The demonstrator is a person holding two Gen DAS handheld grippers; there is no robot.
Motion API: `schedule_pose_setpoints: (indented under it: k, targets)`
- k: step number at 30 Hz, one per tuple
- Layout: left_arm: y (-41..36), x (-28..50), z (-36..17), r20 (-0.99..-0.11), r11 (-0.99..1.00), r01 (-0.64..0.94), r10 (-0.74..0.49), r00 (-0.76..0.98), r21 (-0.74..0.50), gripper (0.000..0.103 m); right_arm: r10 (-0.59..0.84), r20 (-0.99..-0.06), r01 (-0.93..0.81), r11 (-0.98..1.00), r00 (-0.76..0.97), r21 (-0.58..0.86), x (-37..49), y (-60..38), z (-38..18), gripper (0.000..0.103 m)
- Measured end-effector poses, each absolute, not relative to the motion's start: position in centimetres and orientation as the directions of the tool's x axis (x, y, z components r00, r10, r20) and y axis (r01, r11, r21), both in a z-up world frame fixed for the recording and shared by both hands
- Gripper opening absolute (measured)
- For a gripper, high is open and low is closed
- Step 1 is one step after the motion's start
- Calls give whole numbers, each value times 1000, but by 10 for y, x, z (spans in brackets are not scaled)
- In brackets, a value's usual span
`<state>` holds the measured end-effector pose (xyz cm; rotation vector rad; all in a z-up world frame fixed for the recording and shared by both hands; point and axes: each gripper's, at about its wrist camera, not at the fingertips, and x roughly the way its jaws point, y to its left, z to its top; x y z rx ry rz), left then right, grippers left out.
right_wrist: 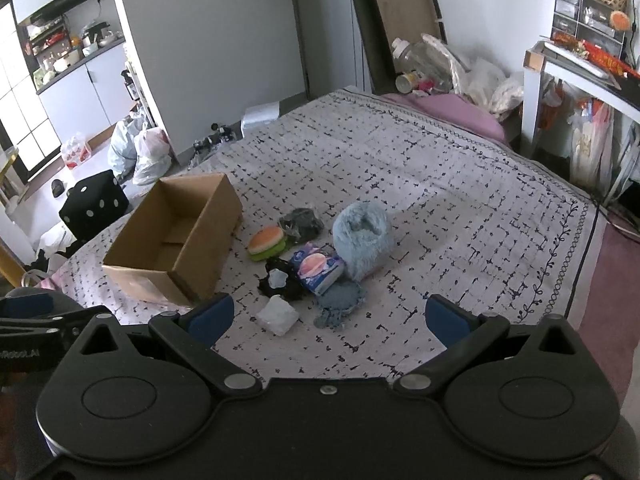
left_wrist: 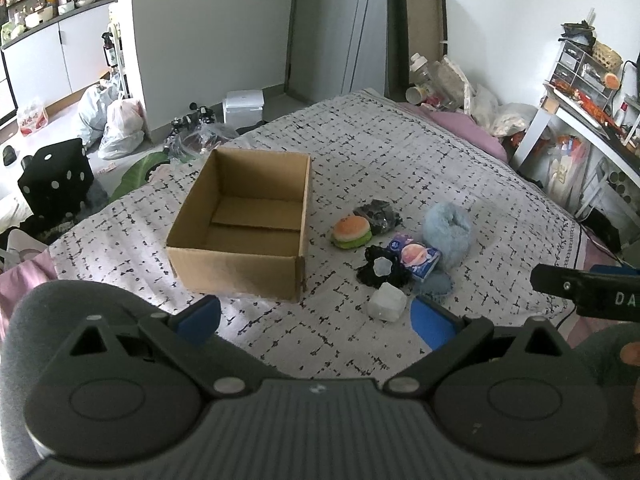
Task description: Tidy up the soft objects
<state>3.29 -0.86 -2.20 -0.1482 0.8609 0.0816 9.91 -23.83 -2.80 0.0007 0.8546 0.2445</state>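
Note:
An open empty cardboard box (left_wrist: 244,224) (right_wrist: 176,236) sits on the patterned bedspread (left_wrist: 400,152) (right_wrist: 440,200). Right of it lies a cluster of soft things: a burger plush (left_wrist: 352,232) (right_wrist: 267,243), a black bundle in plastic (left_wrist: 378,214) (right_wrist: 301,222), a fluffy light-blue item (left_wrist: 448,232) (right_wrist: 362,240), a tissue pack (left_wrist: 416,258) (right_wrist: 318,268), a black scrunchie (left_wrist: 382,270) (right_wrist: 280,282), a white squishy block (left_wrist: 387,302) (right_wrist: 278,314) and a blue-grey cloth (left_wrist: 436,286) (right_wrist: 340,300). My left gripper (left_wrist: 316,318) is open and empty, near the cluster. My right gripper (right_wrist: 328,318) is open and empty.
The right gripper's body (left_wrist: 588,288) shows at the right of the left wrist view. A black dotted cube (left_wrist: 56,180) (right_wrist: 94,206) and plastic bags (left_wrist: 120,124) stand on the floor left of the bed. A pink pillow (right_wrist: 452,110), clutter and a white desk (right_wrist: 560,72) are at the far right.

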Motion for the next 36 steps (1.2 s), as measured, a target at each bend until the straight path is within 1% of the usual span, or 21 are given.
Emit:
schedule_pose_setpoints:
  k: [11, 12, 14, 17, 22, 24, 27, 29, 30, 32, 36]
  targets:
    - [-23, 60, -42, -774, 984, -134, -6, 633, -116, 98, 262, -777, -164, 965, 572, 205, 139, -254, -47, 103]
    - [-24, 62, -44, -776, 984, -132, -10, 631, -121, 98, 264, -779, -157, 965, 569, 212, 143, -254, -49, 103]
    - [-28, 70, -49, -779, 984, -126, -18, 627, -124, 94, 269, -784, -142, 963, 559, 230, 150, -256, -52, 103]
    - [-35, 81, -55, -784, 987, -111, -24, 620, -118, 93, 280, -782, -105, 958, 557, 268, 159, -262, -57, 103]
    - [-41, 96, -69, -803, 986, -102, -48, 595, -135, 83, 292, -803, -33, 946, 519, 323, 175, -270, -75, 100]
    - [-44, 103, -75, -808, 985, -99, -56, 587, -140, 77, 297, -812, -6, 940, 503, 340, 180, -272, -82, 99]
    - [-46, 112, -85, -818, 983, -108, -63, 571, -151, 71, 310, -814, 21, 930, 491, 367, 184, -274, -90, 97]
    - [-46, 119, -91, -827, 980, -116, -69, 558, -160, 68, 321, -821, 40, 922, 472, 384, 189, -274, -96, 89]
    - [-47, 122, -94, -831, 980, -117, -72, 552, -163, 67, 321, -827, 55, 920, 461, 387, 192, -275, -101, 87]
    - [-49, 127, -102, -840, 979, -119, -74, 538, -163, 65, 318, -839, 74, 919, 442, 388, 197, -274, -109, 75]
    - [-54, 138, -117, -855, 979, -117, -87, 511, -169, 60, 316, -856, 102, 916, 410, 387, 208, -272, -123, 66]
